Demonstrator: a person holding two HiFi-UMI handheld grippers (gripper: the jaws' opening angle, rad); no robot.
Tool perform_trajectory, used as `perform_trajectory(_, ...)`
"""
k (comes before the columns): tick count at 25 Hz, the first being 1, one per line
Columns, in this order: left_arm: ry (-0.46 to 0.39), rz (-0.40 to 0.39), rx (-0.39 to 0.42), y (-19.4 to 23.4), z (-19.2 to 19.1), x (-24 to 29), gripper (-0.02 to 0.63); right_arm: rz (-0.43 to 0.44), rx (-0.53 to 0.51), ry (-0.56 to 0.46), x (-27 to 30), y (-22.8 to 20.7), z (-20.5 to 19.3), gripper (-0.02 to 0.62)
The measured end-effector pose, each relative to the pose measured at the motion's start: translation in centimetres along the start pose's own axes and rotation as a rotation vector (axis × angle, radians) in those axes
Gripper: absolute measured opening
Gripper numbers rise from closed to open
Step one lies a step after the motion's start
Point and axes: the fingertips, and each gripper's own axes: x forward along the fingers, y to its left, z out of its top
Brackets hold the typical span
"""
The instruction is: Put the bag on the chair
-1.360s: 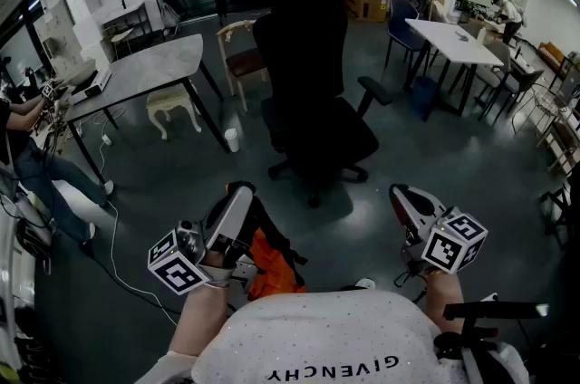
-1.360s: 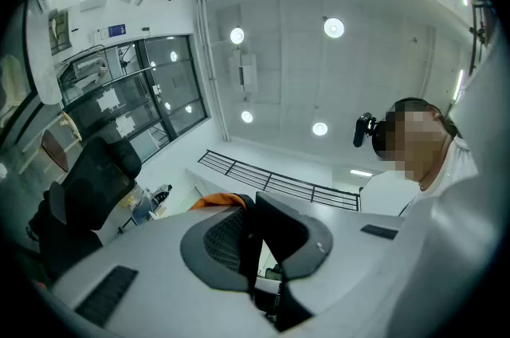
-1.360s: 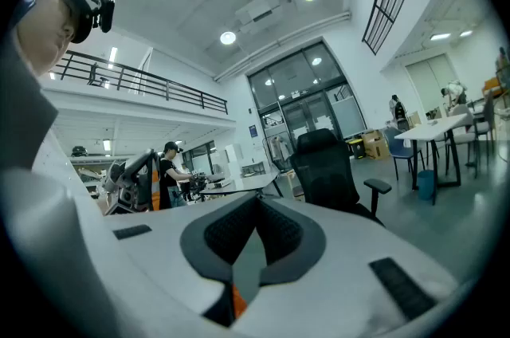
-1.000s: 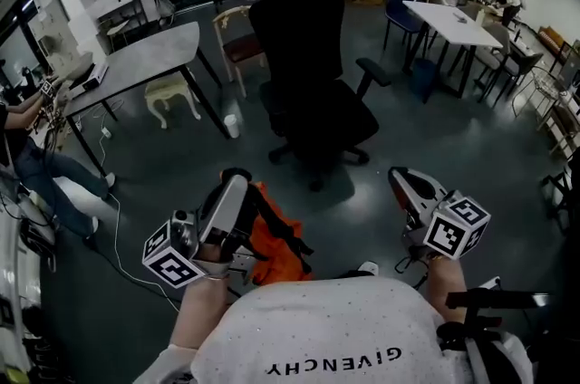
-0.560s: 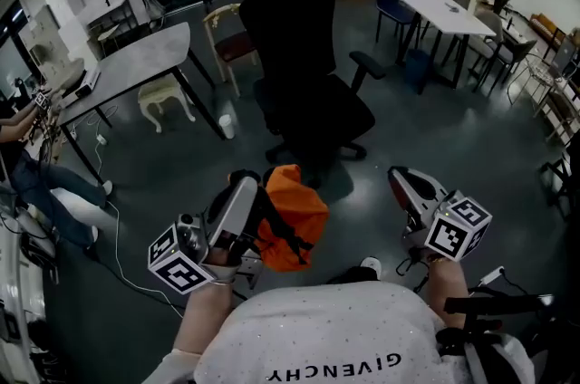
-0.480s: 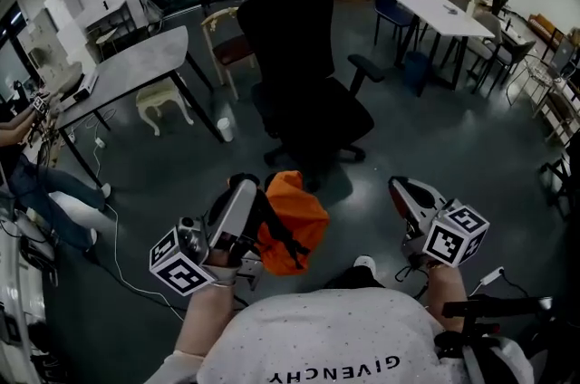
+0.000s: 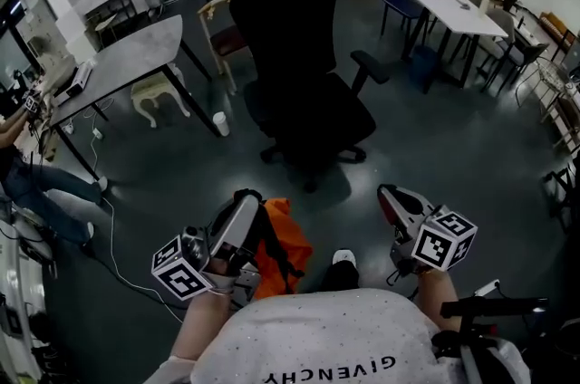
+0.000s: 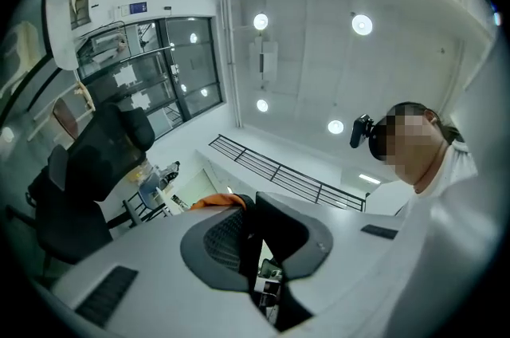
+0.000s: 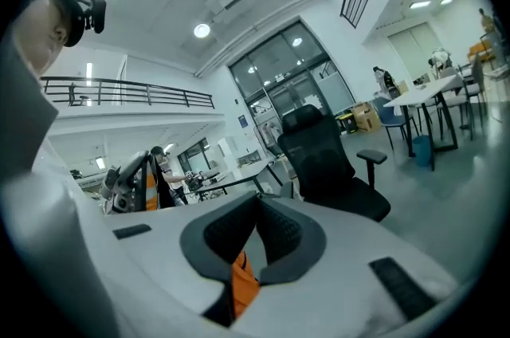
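Orange bag (image 7: 292,235) hangs on the near side of the black office chair (image 7: 304,92), apart from it, its dark strap clamped in the left gripper (image 7: 245,203). Further right, equally short of the chair, the right gripper (image 7: 386,195) holds its jaws together.

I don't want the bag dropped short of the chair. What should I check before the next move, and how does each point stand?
1. Hold on the bag: ok. The left gripper has its jaws closed on the orange bag, which hangs beside it.
2. Chair seat free: ok. Nothing shows on the black office chair.
3. Way to the chair: ok. Only bare floor lies between the bag and the chair.
4. Bag above the seat: not ok. It hangs low, close to the person and short of the chair.
5. Right gripper free to help: cannot tell. Its jaws are together, but an orange strip shows low between them.
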Motion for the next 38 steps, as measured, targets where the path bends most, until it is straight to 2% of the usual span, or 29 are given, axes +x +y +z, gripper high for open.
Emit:
perform_trajectory(4, -0.043, 0.055, 0.028, 2.6, 0.8, 2.6, 0.028, 0.052, -0.036, 0.015, 2.6, -3.4, 3.4, 0.003)
perform_trajectory(10, -0.061, 0.053, 0.098, 4.5, 0.4, 8.6, 0.028, 0.147, -0.096, 0.014, 6.4, -8.0, 8.5, 0.003)
perform_trajectory(13, -0.105, 0.054, 0.114, 5.3, 0.4, 11.0, 0.028, 0.181, -0.104, 0.022, 7.4, -10.4, 10.0, 0.003)
perform_trajectory(22, -0.208, 0.051, 0.124, 8.2, 1.2, 14.7, 0.028, 0.196, -0.13, 0.066, 9.5, -15.7, 10.5, 0.003)
perform_trajectory(29, -0.175, 0.046, 0.097, 10.0, 0.4, 18.2, 0.028, 0.186, -0.143, 0.106, 10.0, -18.4, 10.0, 0.003)
perform_trajectory(33, -0.188, 0.0, 0.092, 10.2, 1.0, 20.6, 0.028, 0.145, -0.086, 0.084, 10.3, -21.3, 11.1, 0.003)
perform_trajectory(36, -0.153, 0.008, 0.128, 10.7, 1.7, 21.4, 0.028, 0.147, 0.005, 0.059, 11.4, -22.1, 11.8, 0.003)
perform_trajectory(38, -0.129, 0.021, 0.133, 11.7, 2.2, 21.3, 0.028, 0.155, 0.029, 0.049, 12.7, -21.9, 12.2, 0.003)
